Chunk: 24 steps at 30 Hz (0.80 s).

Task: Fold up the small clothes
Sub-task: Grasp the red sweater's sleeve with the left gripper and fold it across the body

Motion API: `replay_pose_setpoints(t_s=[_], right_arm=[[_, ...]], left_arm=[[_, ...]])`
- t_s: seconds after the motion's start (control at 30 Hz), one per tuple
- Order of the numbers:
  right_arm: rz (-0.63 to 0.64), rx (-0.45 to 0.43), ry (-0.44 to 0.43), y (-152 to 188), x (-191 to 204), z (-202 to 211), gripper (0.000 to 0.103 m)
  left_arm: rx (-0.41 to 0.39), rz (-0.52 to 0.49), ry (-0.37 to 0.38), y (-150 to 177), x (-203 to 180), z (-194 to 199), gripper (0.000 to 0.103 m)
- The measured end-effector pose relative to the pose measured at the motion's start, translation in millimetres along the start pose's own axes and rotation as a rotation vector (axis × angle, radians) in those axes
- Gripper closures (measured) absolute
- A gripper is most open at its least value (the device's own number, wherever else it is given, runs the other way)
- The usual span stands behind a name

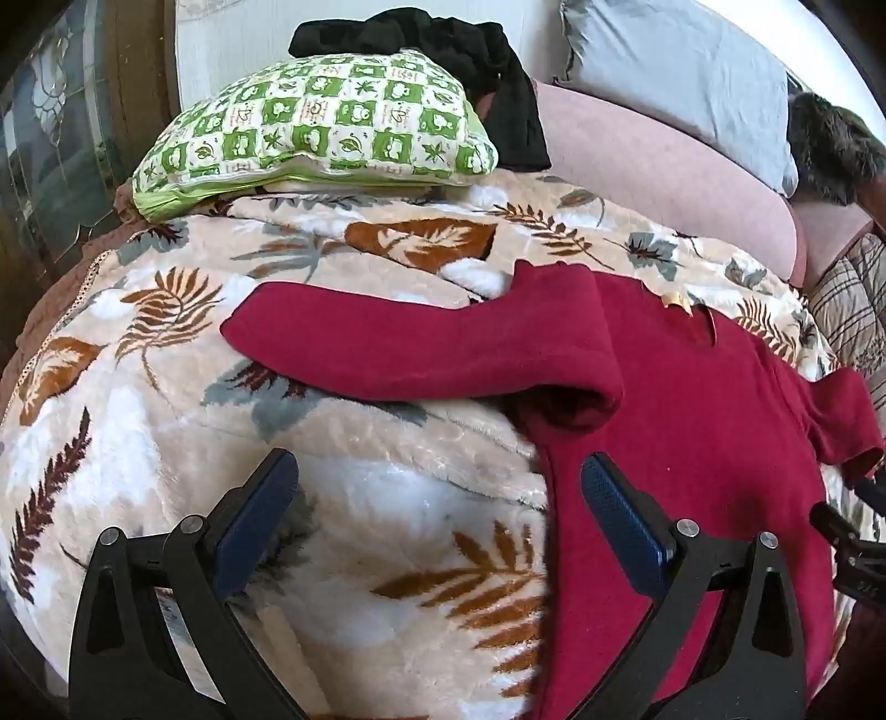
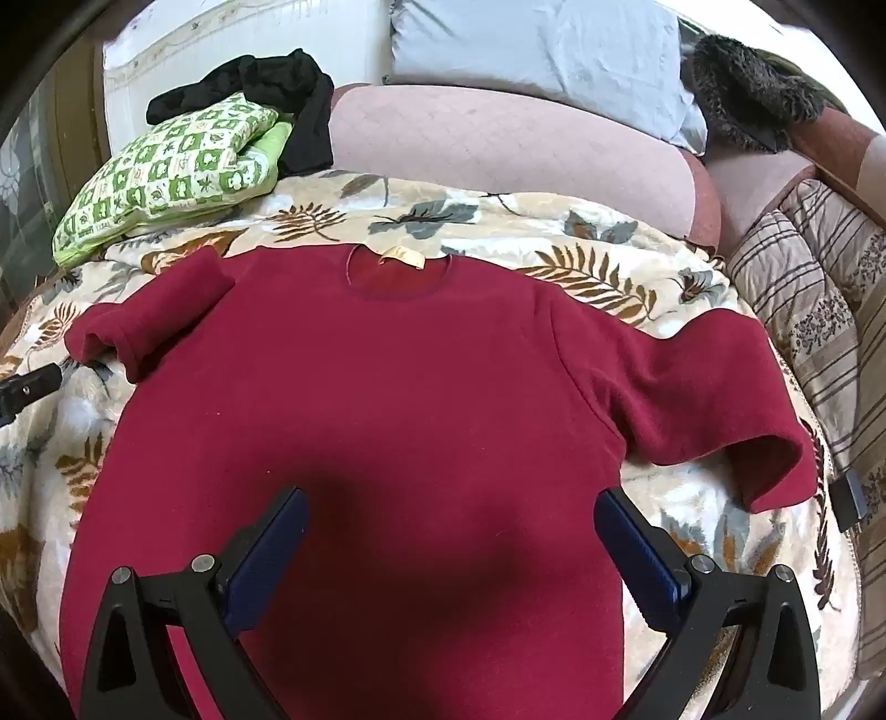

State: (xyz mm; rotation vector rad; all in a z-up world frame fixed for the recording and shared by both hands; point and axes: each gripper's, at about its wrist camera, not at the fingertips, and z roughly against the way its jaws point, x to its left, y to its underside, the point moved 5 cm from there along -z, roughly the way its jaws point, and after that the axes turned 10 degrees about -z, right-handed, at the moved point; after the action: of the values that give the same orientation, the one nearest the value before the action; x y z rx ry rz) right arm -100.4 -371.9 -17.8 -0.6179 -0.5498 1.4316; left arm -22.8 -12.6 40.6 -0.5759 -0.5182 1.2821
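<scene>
A dark red sweater [image 2: 387,399] lies flat, front down, on a leaf-patterned blanket [image 2: 581,260], neck with a tan label [image 2: 401,256] at the far side. Its left sleeve [image 1: 398,349] stretches out leftward; its right sleeve [image 2: 692,399] lies out to the right. My left gripper [image 1: 437,471] is open and empty, above the blanket beside the sweater's left edge. My right gripper [image 2: 451,504] is open and empty, above the sweater's lower body. The sweater also shows in the left wrist view [image 1: 692,443].
A green checked pillow [image 1: 321,127] with black clothing [image 1: 443,44] on it lies at the far left. A pink cushion [image 2: 498,149], a grey pillow [image 2: 542,50] and a dark furry item [image 2: 758,88] are behind. A striped quilt [image 2: 819,310] lies right.
</scene>
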Motion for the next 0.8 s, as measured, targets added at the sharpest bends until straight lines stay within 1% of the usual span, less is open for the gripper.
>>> replay_pose_setpoints(t_s=[0.13, 0.23, 0.33, 0.4, 0.47, 0.5, 0.57, 0.6, 0.63, 0.67, 0.73, 0.77, 0.8], right_arm=[[-0.006, -0.009, 0.001, 0.7, -1.3, 0.9, 0.000], [-0.004, -0.006, -0.003, 1.5, 6.0, -4.9, 0.000], [0.002, 0.005, -0.021, -7.3, 12.2, -14.9, 0.000], [0.005, 0.011, -0.037, -10.3, 16.9, -21.5, 0.000], [0.007, 0.020, -0.050, -13.7, 22.3, -28.5, 0.000], [0.009, 0.024, -0.057, -15.3, 25.3, -31.4, 0.000], [0.015, 0.026, -0.073, -18.3, 31.8, -35.4, 0.000], [0.020, 0.025, -0.078, -19.7, 35.0, -37.0, 0.000], [0.027, 0.024, -0.080, -18.8, 36.3, -39.7, 0.000], [0.056, -0.050, -0.058, -31.5, 40.9, -43.4, 0.000], [0.063, -0.045, -0.067, -32.2, 46.5, -46.9, 0.000], [0.063, -0.040, -0.075, -32.4, 49.2, -48.4, 0.000], [0.064, -0.036, -0.084, -32.6, 52.0, -49.4, 0.000]], left_arm=[[-0.002, 0.010, -0.003, -4.2, 7.3, 0.0, 0.000], [0.000, 0.035, 0.000, -8.3, 15.5, -2.2, 0.000], [0.009, 0.137, 0.035, -13.2, 37.0, -8.8, 0.000], [0.017, 0.223, 0.059, -15.7, 54.4, -16.2, 0.000], [0.026, 0.324, 0.062, -17.4, 77.6, -27.5, 0.000], [0.031, 0.366, 0.065, -18.4, 86.6, -32.6, 0.001], [0.040, 0.483, 0.083, -19.1, 110.9, -48.6, 0.006], [0.045, 0.527, 0.087, -19.0, 119.6, -55.9, 0.006], [0.045, 0.551, 0.091, -18.0, 124.8, -60.6, 0.007], [0.047, 0.589, 0.099, -18.1, 131.2, -69.8, 0.008], [0.061, 0.615, 0.109, -18.3, 136.2, -84.9, 0.011], [0.080, 0.626, 0.110, -18.0, 137.5, -96.3, 0.016], [0.094, 0.632, 0.106, -17.4, 138.6, -103.9, 0.019]])
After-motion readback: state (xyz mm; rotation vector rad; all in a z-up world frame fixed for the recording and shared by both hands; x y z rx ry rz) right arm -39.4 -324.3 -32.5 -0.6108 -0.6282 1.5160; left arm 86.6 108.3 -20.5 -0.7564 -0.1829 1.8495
